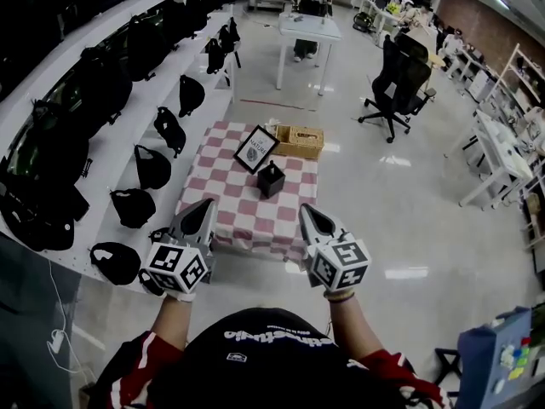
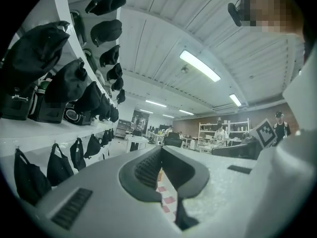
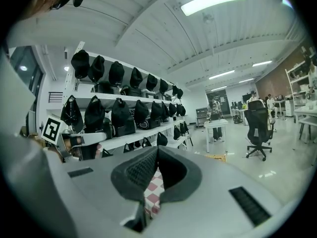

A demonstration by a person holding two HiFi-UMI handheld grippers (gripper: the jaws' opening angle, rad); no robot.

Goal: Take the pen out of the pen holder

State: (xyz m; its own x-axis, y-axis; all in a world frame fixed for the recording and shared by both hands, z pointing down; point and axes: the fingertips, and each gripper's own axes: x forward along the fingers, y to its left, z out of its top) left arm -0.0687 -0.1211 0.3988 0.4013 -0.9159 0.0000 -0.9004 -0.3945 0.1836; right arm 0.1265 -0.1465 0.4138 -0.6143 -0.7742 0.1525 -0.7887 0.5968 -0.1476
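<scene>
Well beyond my fingers (image 1: 194, 221), the pen holder (image 1: 271, 179) stands untouched on the checkered table (image 1: 234, 220), its pen presumably still inside. The left gripper (image 1: 208, 204) and right gripper (image 1: 306, 210) both pinch together, empty.

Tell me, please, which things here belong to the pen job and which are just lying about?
For the job:
pen holder on the checked table
left gripper and right gripper, both shut and empty

Lying about:
framed picture
wicker basket
office chair
black bags
</scene>
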